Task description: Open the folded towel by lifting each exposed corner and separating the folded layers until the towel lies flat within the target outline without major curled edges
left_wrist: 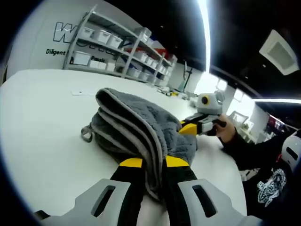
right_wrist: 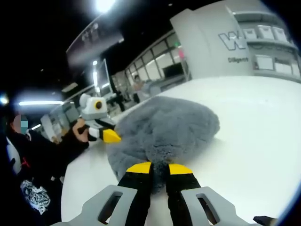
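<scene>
On the white table (left_wrist: pixel 37 122), both grippers, left (left_wrist: pixel 154 162) and right (right_wrist: pixel 159 168), pinched opposite towel (left_wrist: pixel 141 127) edges, probably to pull its layers apart.

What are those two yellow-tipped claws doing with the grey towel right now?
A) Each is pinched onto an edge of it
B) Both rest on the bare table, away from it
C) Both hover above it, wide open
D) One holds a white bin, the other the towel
A: the left gripper is closed on the banded edge of the grey towel, and the right gripper is closed on its fluffy edge, above the white table.
</scene>
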Available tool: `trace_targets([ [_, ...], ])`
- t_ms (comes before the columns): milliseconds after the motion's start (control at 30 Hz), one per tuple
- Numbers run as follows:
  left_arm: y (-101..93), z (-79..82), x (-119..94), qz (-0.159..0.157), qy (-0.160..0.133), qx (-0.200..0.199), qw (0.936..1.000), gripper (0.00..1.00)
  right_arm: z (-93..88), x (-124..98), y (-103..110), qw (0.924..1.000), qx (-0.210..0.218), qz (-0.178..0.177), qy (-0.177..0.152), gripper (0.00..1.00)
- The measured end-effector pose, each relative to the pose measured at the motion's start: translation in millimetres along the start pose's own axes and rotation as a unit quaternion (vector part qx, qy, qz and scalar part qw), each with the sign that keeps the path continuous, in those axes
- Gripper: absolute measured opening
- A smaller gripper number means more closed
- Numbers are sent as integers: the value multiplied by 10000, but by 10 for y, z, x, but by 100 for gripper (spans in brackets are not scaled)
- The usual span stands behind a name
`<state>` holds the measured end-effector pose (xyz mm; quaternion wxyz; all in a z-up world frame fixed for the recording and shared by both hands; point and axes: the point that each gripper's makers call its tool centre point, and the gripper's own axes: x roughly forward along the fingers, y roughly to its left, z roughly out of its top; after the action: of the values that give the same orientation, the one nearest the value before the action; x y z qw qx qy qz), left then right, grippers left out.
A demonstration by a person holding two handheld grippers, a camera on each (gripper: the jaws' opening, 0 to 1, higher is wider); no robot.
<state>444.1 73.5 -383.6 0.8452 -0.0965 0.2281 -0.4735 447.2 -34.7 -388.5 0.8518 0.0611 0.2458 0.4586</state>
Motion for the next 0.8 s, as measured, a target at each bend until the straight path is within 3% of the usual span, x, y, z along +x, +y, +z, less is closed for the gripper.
trace_targets([
  [433,44,64,-35,177,-131,279,9994,22,16,10,5,9999,-94,-3,-70,7],
  [500,108,100,-73,391,-182,325,9985,30,27,9,18,9998,-172,18,-108,8],
  [600,165,169,-100,509,-333,354,9975,54,35,11,31,9995,-281,12,-126,9],
  [700,225,246,-135,653,-496,392,9959,66,49,-3,24,9991,-404,-15,-142,12],
  [800,347,291,-177,1023,-531,625,9914,79,70,-29,16,9986,-504,-33,-160,17],
])
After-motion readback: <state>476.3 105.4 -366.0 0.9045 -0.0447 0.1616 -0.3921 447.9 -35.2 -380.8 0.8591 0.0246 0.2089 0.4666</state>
